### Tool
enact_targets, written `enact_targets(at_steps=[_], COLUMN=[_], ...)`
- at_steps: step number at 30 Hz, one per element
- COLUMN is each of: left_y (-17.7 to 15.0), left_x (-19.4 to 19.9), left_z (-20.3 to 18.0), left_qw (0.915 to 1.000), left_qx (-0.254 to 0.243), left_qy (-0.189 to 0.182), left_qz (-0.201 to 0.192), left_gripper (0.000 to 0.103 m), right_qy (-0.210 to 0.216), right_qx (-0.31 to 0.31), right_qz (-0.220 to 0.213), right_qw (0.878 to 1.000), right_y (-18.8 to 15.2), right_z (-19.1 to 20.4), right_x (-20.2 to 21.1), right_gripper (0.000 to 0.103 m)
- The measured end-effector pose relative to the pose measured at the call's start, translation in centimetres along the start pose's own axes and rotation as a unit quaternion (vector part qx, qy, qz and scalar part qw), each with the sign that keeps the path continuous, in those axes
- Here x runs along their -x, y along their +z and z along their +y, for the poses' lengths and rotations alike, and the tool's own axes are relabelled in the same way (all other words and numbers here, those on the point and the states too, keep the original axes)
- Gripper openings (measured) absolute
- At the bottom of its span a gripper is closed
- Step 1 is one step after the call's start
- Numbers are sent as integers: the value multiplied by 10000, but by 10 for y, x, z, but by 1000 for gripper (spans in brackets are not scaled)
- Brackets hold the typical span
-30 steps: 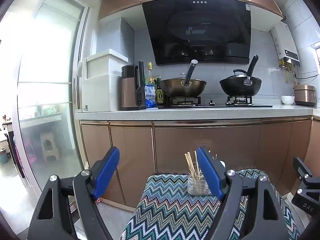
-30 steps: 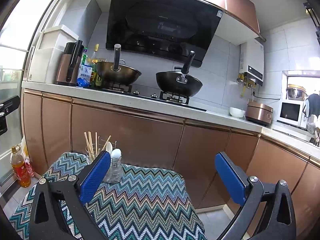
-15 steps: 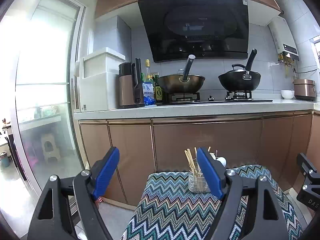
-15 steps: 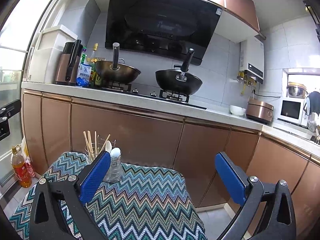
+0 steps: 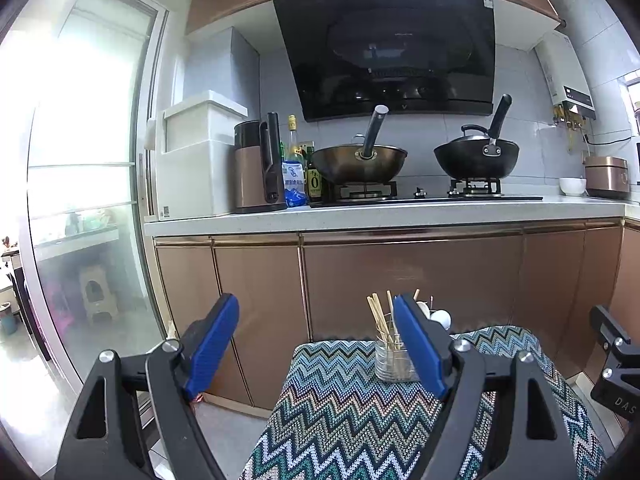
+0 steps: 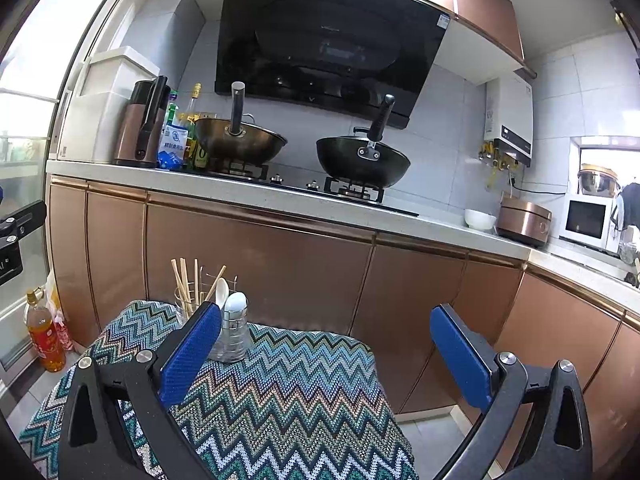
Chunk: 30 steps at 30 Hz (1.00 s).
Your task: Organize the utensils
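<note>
A clear glass (image 5: 390,362) (image 6: 185,307) holding several wooden chopsticks (image 5: 378,320) (image 6: 182,282) stands at the far edge of a zigzag-patterned cloth surface (image 5: 340,412) (image 6: 280,392). Beside it a second clear holder (image 6: 232,334) carries white spoons (image 6: 222,292) (image 5: 440,317). My left gripper (image 5: 316,344) is open, held above the cloth's left edge, short of the glass; its right finger partly hides the holders. My right gripper (image 6: 326,346) is open above the cloth, its left finger in front of the glass. Nothing is held.
Behind the cloth runs a copper cabinet front (image 5: 400,276) under a white counter (image 6: 280,196) with two woks (image 5: 360,164) (image 6: 362,160), bottles and a kettle (image 5: 256,168). A glass door (image 5: 80,200) is at the left. An oil bottle (image 6: 42,332) stands on the floor.
Both views have risen slightly, so the counter and woks sit a little lower in frame. Both grippers stay open; the utensils have not moved.
</note>
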<state>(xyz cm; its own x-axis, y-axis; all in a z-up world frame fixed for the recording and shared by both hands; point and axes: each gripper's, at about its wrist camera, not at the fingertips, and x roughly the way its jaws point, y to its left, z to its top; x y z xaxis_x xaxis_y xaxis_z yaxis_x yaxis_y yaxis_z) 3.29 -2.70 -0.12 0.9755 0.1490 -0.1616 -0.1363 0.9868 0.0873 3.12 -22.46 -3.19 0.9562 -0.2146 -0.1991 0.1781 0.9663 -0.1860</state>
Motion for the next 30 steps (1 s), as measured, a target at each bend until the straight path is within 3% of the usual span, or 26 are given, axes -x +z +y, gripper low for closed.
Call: enact_targets(at_steps=[30], left_y=[1], left_x=[4], left_z=[1], left_qw=[9998], left_qx=[104], left_qy=[-193], left_qz=[-34], left_gripper=[79], right_qy=[43], right_qx=[-60], right_qz=[-69], right_qw=[9999], right_y=[-2], right_z=[-3], right_x=[3], right_gripper=[102])
